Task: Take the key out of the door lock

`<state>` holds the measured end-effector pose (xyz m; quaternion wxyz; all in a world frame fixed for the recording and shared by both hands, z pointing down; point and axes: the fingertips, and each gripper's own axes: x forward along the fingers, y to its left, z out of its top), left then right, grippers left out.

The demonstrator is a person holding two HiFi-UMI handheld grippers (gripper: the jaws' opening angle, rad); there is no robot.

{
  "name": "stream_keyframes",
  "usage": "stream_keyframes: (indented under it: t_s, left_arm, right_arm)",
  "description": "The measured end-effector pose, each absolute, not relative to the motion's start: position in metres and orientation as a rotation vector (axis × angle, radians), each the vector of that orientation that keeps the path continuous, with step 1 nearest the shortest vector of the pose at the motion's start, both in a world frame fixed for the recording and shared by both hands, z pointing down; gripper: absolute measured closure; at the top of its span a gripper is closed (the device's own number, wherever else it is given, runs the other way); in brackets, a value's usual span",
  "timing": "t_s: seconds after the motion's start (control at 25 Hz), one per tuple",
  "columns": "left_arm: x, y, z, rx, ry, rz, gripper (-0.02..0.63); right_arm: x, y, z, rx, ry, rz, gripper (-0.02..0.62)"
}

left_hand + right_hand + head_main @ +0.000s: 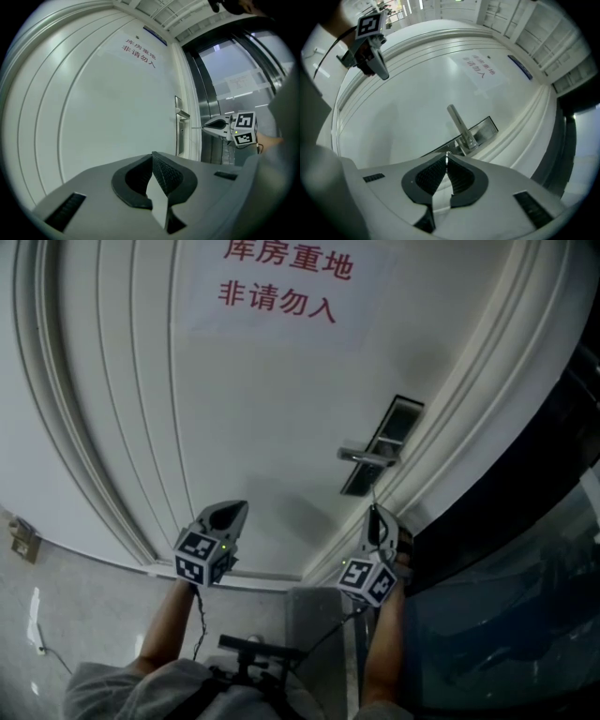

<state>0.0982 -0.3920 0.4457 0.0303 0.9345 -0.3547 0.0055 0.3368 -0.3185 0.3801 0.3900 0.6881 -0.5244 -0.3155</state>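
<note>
A white door (pixel 234 409) carries a silver handle (pixel 367 457) on a dark lock plate (pixel 384 439). My right gripper (pixel 375 514) is just below that plate, shut on a thin metal key (pixel 446 154) pinched at its fingertips. In the left gripper view the key (pixel 197 127) shows as a fine line from the right gripper (pixel 206 127) toward the plate (pixel 180 133). Whether its tip is inside the lock I cannot tell. My left gripper (pixel 230 512) hangs to the left before the bare door panel, shut with nothing between its pads (pixel 161 171).
A paper sign with red characters (pixel 286 282) is stuck high on the door. Raised moulding (pixel 94 474) frames the door. Dark glass and metal panels (pixel 525 549) stand right of the door frame. A small box (pixel 22 540) sits low at the left.
</note>
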Motion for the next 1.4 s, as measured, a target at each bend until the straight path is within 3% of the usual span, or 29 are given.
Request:
stream_keyframes:
  t_s: [0.76, 1.4]
  left_arm:
    - [0.048, -0.349, 0.450, 2.924, -1.012, 0.021, 0.598]
    - [0.019, -0.298, 0.459, 2.935, -1.020, 0.010, 0.600]
  right_arm:
    - [0.283, -0.233, 0.415, 2.355, -1.777, -0.181, 0.574]
    - [0.244, -0.168, 0.444, 2.386, -1.822, -0.044, 0.574]
